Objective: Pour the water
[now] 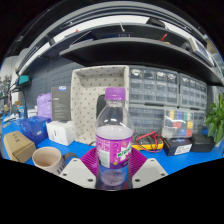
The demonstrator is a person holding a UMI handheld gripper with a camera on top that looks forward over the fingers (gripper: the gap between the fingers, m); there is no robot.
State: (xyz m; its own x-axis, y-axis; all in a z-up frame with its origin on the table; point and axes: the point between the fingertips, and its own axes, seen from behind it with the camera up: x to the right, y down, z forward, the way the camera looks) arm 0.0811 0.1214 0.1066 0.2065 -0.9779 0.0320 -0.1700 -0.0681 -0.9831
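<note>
Tongs grip bottle; cup stands nearby.

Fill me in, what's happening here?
A handheld gripper has a plastic water bottle with a purple cap and label upright between its fingers, which appear closed on it. A paper cup stands on the blue table just beside it. No pouring has begun.

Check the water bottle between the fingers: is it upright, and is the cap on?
Upright, cap on. The water bottle stands vertical between the tool fingers, its purple cap seated on top.
</note>
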